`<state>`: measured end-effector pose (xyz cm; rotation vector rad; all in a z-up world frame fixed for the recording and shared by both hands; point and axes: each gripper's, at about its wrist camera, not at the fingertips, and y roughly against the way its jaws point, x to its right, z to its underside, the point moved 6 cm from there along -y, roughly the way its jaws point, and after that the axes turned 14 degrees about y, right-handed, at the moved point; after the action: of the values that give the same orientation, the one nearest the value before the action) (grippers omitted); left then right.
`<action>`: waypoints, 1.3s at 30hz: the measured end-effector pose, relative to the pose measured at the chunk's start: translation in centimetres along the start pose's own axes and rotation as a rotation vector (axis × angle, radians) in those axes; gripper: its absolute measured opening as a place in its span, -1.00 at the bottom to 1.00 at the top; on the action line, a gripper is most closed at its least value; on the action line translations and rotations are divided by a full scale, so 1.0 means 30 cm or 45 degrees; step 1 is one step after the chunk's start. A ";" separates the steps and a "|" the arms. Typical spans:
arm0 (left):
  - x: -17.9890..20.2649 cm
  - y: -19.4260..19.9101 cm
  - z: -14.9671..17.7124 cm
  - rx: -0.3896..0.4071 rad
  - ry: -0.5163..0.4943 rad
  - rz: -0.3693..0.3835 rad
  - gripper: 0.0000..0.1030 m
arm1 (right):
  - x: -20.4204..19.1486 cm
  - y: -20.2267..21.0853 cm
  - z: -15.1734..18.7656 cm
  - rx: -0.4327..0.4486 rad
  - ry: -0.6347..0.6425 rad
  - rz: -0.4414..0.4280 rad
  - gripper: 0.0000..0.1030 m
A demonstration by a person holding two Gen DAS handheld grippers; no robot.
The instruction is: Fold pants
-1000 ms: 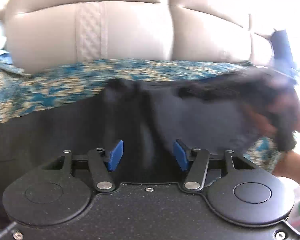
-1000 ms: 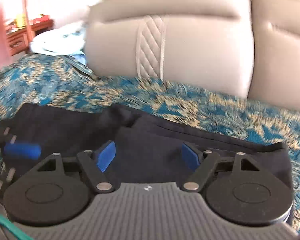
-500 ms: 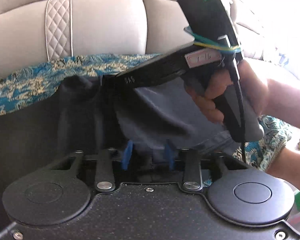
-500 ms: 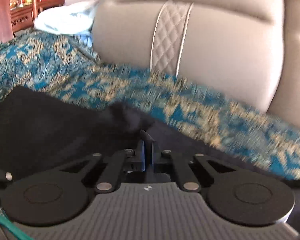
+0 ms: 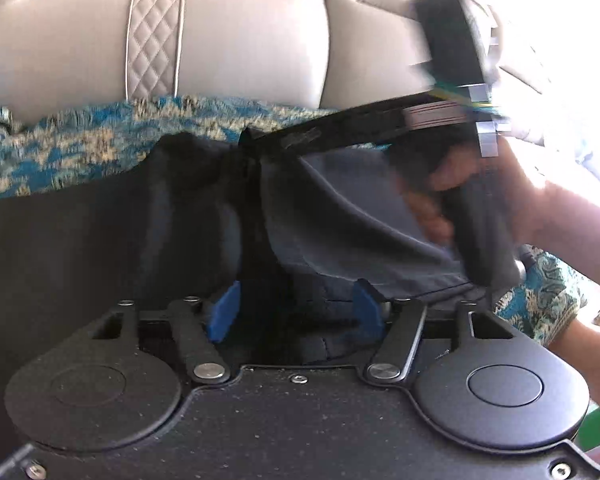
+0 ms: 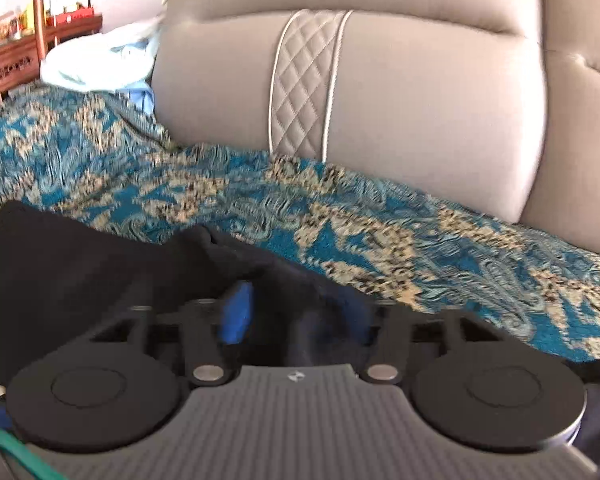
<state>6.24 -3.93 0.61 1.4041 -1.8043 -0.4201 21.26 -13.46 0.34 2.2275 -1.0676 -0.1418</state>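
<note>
My two wrist cameras sit close above the dark pants (image 5: 80, 248), both facing the sofa backrest (image 6: 420, 100) and sharing its quilted strip (image 5: 154, 36).

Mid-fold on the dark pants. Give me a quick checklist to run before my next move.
1. Dark navy pants lying on the blue-and-tan patterned cover: ok.
2. Left gripper jaws opening, fabric between them, pads not pressing: ok.
3. Right gripper jaws opening, fabric bunched between them; its right pad is hidden: cannot tell.
4. Fold edges aligned: cannot tell, blurred.
5. Pants clear of the beige leather backrest: ok.
</note>
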 end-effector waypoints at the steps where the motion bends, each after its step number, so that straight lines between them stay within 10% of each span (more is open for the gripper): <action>1: -0.009 -0.014 -0.003 -0.023 0.028 -0.004 0.22 | 0.015 0.028 0.003 0.021 -0.006 0.010 0.45; 20: -0.019 -0.096 -0.018 -0.132 0.310 0.127 0.42 | 0.269 0.351 0.395 -0.068 -0.320 0.438 0.66; 22: -0.020 -0.103 -0.023 -0.108 0.298 0.110 0.07 | 0.259 0.342 0.407 -0.092 -0.266 0.462 0.66; 24: -0.022 -0.116 -0.021 -0.085 0.247 0.039 -0.72 | 0.240 0.328 0.412 -0.109 -0.211 0.473 0.66; 39: 0.000 -0.028 0.031 -0.144 0.117 -0.095 -0.85 | 0.236 0.341 0.422 -0.081 -0.188 0.529 0.69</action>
<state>6.08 -4.40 -0.54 1.3922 -1.6334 -0.4811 14.66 -29.75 -2.12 1.9151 -1.5585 -0.1588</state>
